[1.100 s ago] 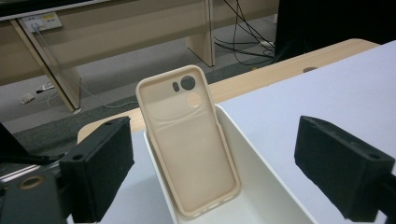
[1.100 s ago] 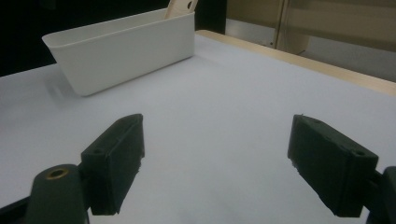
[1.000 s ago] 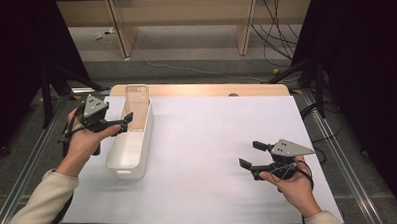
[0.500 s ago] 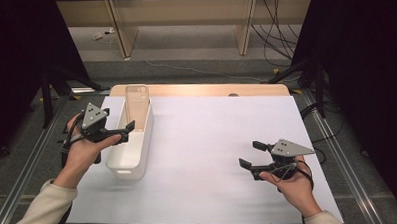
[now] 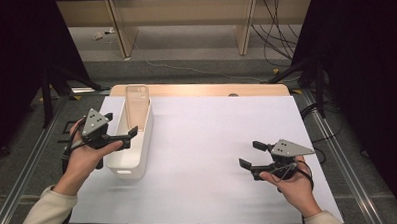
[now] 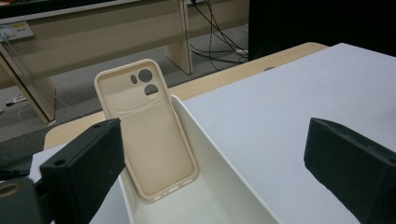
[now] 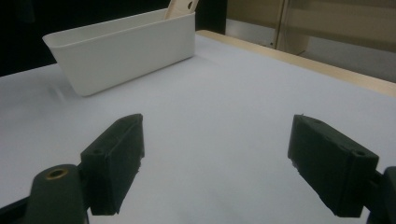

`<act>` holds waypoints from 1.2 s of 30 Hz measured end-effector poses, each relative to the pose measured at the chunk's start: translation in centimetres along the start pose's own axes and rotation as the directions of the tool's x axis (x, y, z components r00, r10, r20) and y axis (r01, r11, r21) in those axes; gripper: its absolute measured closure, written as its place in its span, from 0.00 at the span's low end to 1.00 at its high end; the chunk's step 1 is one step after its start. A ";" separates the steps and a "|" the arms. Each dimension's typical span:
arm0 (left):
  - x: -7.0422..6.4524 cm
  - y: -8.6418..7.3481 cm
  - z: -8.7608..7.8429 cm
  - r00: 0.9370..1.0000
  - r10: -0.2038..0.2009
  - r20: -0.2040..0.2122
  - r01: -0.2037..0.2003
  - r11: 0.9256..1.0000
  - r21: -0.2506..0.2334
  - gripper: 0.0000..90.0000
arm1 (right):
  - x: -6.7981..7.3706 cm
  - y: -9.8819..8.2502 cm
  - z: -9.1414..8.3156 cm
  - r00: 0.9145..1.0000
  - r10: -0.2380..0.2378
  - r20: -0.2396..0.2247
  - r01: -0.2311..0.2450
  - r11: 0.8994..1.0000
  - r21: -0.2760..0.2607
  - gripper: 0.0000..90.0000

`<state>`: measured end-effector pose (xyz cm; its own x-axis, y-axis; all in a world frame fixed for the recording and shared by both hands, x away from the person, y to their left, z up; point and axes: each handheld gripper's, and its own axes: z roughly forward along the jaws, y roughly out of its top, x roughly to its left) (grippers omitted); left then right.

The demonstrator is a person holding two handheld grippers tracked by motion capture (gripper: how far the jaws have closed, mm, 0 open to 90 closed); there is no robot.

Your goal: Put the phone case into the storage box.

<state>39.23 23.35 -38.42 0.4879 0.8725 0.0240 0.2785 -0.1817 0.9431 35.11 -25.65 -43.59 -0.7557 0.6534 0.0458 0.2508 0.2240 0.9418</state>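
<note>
You have a table [image 5: 266, 89] in front of you with a light wooden top. A big white sheet [image 5: 213, 156] lies flat on it and covers most of it. Only a strip of wood shows along the far edge. On the left part of the sheet stands a long white bin [image 5: 138, 154]. It runs from near you toward the far edge. The rest of the sheet is bare.

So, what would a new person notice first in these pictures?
Probably the beige phone case, standing tilted against the far end of the white bin at the table's left. Next, the left gripper, open over the bin's rim, and the right gripper, open above the white table.
</note>
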 end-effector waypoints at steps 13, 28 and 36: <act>-1.2 -0.9 -0.6 0.999 0.010 0.032 -0.010 1.000 0.000 0.06 | 0.1 0.1 -0.2 1.000 0.014 0.002 -0.014 1.000 0.024 0.22; -2.7 -1.8 -1.1 0.998 0.021 0.067 -0.021 1.000 -0.012 0.07 | 0.2 0.1 -0.2 1.000 0.014 0.001 -0.014 1.000 0.024 0.22; -3.1 -2.3 -1.3 0.997 0.021 0.080 -0.020 1.000 -0.020 0.07 | 0.2 0.0 -0.1 1.000 0.015 0.000 -0.015 1.000 0.026 0.22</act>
<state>36.01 21.69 -40.25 0.5583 0.8295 0.0173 0.2523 -0.1896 0.9489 34.90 -25.63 -43.49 -0.7519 0.6566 0.0595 0.2772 0.2329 0.9321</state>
